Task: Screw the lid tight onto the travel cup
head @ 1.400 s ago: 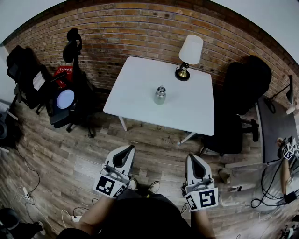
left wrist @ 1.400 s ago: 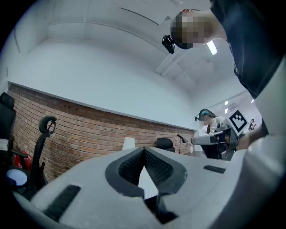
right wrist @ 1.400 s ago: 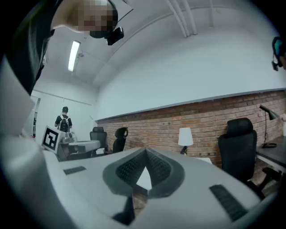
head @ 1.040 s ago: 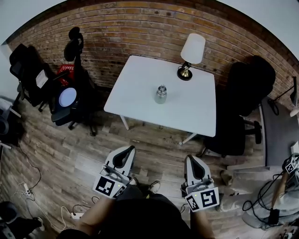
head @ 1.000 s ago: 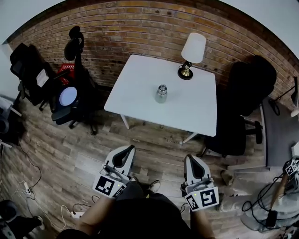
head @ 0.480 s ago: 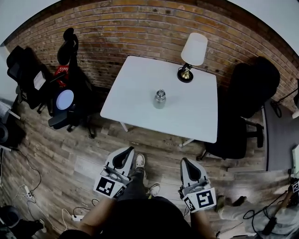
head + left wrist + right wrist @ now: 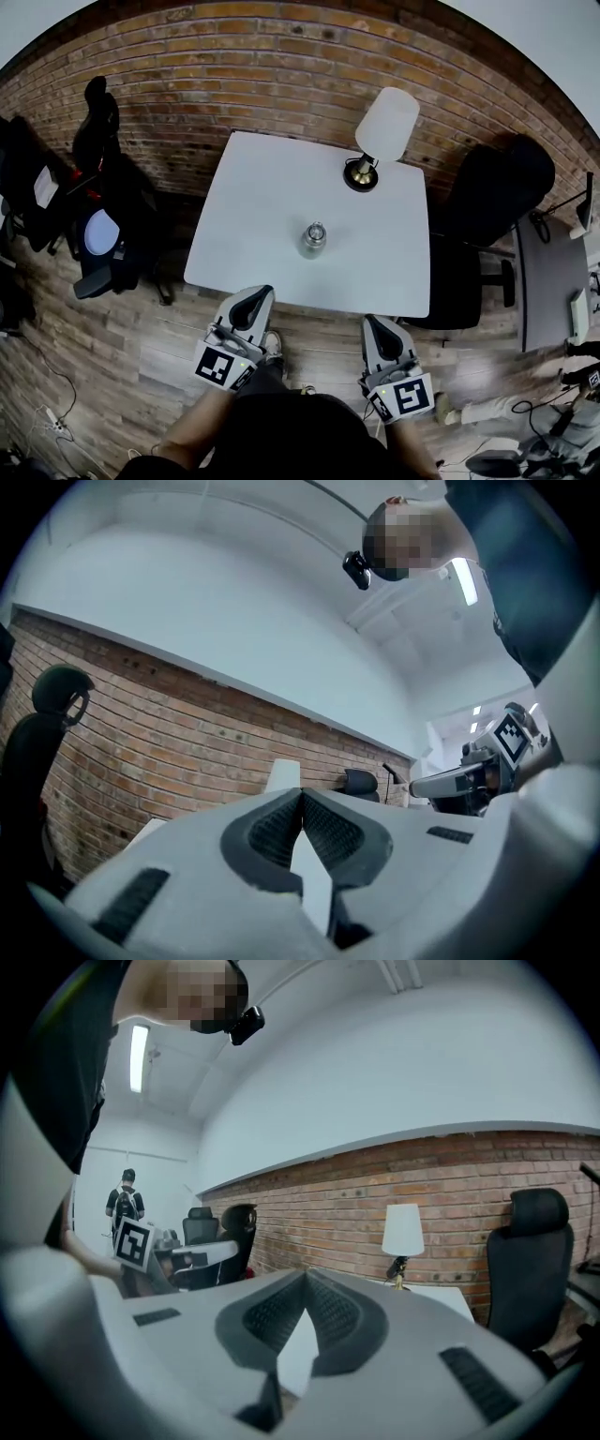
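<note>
A metal travel cup (image 7: 313, 239) with its lid on top stands upright near the middle of the white table (image 7: 253, 197) in the head view. My left gripper (image 7: 250, 298) is at the table's near edge, left of the cup, shut and empty. My right gripper (image 7: 380, 330) hangs just in front of the near edge, right of the cup, also shut with nothing in it. Both are well short of the cup. In the left gripper view the jaws (image 7: 300, 803) meet tip to tip; the right gripper view shows the same (image 7: 306, 1283). The cup is hidden in both gripper views.
A lamp with a white shade (image 7: 384, 122) and brass foot (image 7: 360, 174) stands at the table's far right. A black office chair (image 7: 492, 202) sits right of the table, more chairs (image 7: 98, 216) at the left. A brick wall (image 7: 281, 75) runs behind.
I have walked up to the table: it and the cup are now much closer, and both shut grippers have come from over the wooden floor to the table's near edge.
</note>
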Action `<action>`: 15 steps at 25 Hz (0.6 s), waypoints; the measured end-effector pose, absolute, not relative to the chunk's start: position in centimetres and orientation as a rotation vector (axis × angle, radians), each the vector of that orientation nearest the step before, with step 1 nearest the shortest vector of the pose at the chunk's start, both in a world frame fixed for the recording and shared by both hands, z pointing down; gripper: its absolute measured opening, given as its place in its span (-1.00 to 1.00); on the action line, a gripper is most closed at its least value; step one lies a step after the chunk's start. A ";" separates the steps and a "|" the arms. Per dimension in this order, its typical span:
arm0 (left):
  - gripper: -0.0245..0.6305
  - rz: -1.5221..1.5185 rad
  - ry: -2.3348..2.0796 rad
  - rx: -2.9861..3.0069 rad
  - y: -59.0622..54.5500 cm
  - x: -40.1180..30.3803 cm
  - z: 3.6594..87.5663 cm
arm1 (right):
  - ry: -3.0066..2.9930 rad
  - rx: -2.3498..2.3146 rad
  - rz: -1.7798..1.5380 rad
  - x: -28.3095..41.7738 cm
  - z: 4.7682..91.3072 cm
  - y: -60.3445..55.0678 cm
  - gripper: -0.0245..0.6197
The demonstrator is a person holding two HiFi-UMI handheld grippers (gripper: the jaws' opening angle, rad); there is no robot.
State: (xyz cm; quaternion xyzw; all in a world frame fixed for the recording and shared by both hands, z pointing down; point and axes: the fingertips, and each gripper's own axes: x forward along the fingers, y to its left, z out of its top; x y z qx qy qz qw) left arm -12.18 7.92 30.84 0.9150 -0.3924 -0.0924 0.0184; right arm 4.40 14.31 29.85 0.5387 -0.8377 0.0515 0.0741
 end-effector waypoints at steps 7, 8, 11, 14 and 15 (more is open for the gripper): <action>-0.87 -0.274 -1.103 2.811 2.0 -12.0 31.2 | -2.460 1.636 0.133 2.7 29.1 9.4 -0.89; -0.87 -0.270 -1.093 2.799 1.5 -11.8 31.4 | -2.452 1.643 0.142 2.8 29.2 9.1 -0.89; -0.87 -0.258 -1.078 2.799 0.5 -11.1 32.2 | -2.442 1.657 0.156 3.3 29.4 8.2 -0.89; -0.87 -0.238 -1.063 2.790 -0.2 -10.0 32.6 | -2.439 1.655 0.178 4.1 30.1 7.4 -0.89; -0.87 -0.230 -1.060 2.790 -0.3 -9.6 32.7 | -2.442 1.654 0.184 4.4 30.2 7.2 -0.89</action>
